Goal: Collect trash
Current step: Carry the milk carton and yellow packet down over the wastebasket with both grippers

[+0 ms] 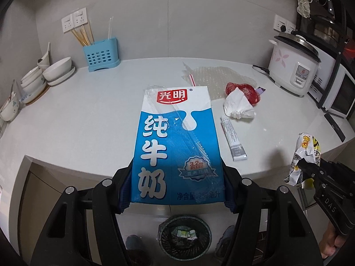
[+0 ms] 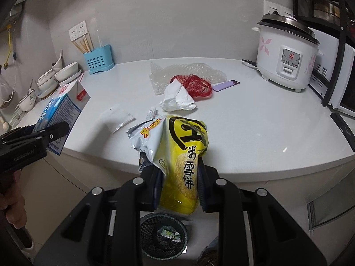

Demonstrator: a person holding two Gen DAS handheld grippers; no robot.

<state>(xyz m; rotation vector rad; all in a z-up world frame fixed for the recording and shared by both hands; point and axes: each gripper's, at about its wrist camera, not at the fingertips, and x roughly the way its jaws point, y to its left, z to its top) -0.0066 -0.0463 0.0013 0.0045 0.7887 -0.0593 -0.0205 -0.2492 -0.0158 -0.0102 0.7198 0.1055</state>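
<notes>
My left gripper point(image 1: 177, 173) is shut on a blue and white milk carton point(image 1: 175, 137), held above the counter's front edge. In the right wrist view the same carton point(image 2: 64, 108) shows at the left. My right gripper point(image 2: 179, 177) is shut on a crumpled yellow snack bag point(image 2: 184, 155), which is also in the left wrist view point(image 1: 307, 150). A black mesh bin point(image 2: 150, 219) stands on the floor below both grippers and holds a few scraps. On the counter lie a white tissue point(image 2: 177, 98), a red net point(image 2: 197, 85), bubble wrap point(image 2: 188, 71), a tube point(image 1: 233, 139) and a clear sachet point(image 2: 117, 117).
A white rice cooker point(image 2: 286, 57) and an oven point(image 1: 339, 97) stand at the right. A blue utensil holder point(image 1: 101, 55) and stacked bowls point(image 1: 57, 71) are at the back left. A purple flat item point(image 2: 224, 85) lies behind the net. A dark bar point(image 2: 344, 130) rests at the counter's right edge.
</notes>
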